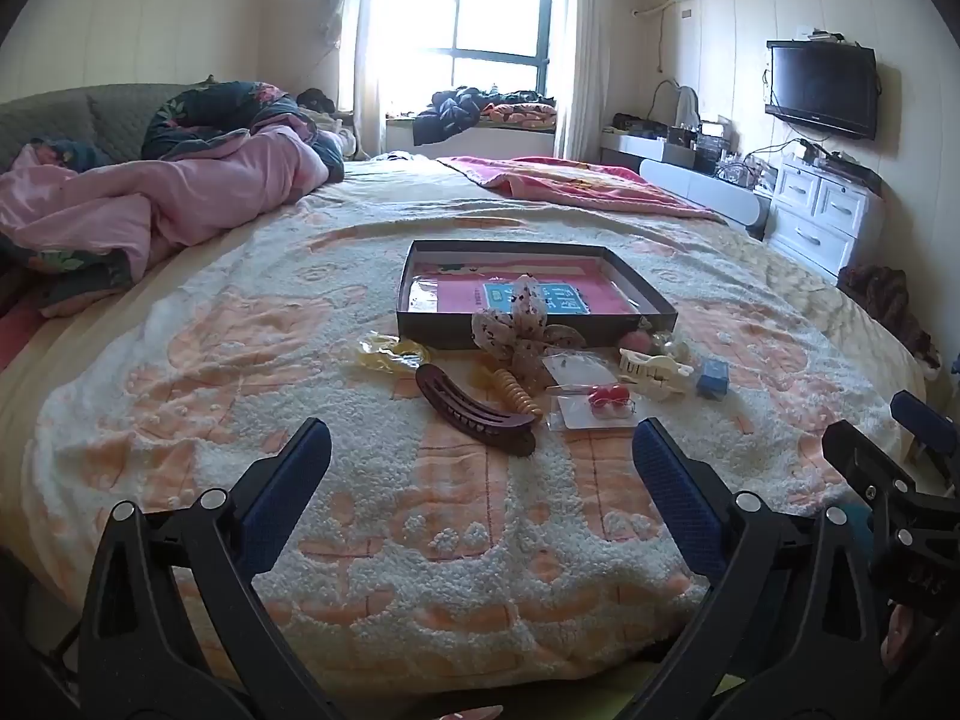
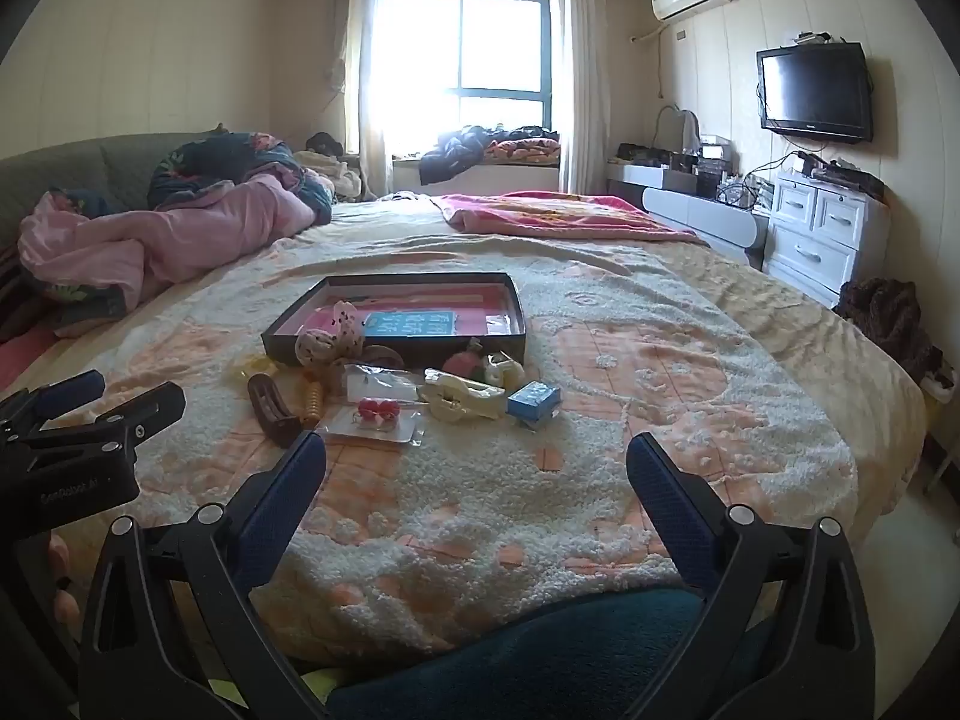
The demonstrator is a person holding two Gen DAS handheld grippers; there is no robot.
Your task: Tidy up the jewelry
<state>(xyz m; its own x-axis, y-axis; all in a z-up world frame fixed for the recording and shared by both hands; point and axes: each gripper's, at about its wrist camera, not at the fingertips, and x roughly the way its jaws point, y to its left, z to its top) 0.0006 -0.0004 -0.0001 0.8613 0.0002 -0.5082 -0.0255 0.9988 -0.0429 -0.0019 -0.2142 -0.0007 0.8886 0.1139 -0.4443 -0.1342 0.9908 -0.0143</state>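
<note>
A shallow dark box [image 1: 420, 333] [image 2: 273, 348] with a pink lining lies on the bed. In front of it lie hair accessories: a dark brown banana clip [image 1: 474, 411] [image 2: 273, 411], a spotted bow scrunchie [image 1: 516, 336] [image 2: 330, 339], an orange spiral clip [image 1: 516, 396], a cream claw clip [image 1: 654, 369] [image 2: 465, 399], red earrings on a card [image 1: 606, 402] [image 2: 378, 414], a small blue box [image 1: 713, 378] [image 2: 534, 401]. My left gripper [image 1: 480, 456] and right gripper [image 2: 477, 465] are open and empty, held short of the pile.
A white and peach tufted bedspread [image 1: 480, 540] covers the bed. A pink quilt [image 1: 150, 204] is heaped at the left, a pink blanket [image 1: 570, 183] at the far end. White drawers [image 1: 822, 210] and a wall TV [image 1: 822, 90] stand at the right.
</note>
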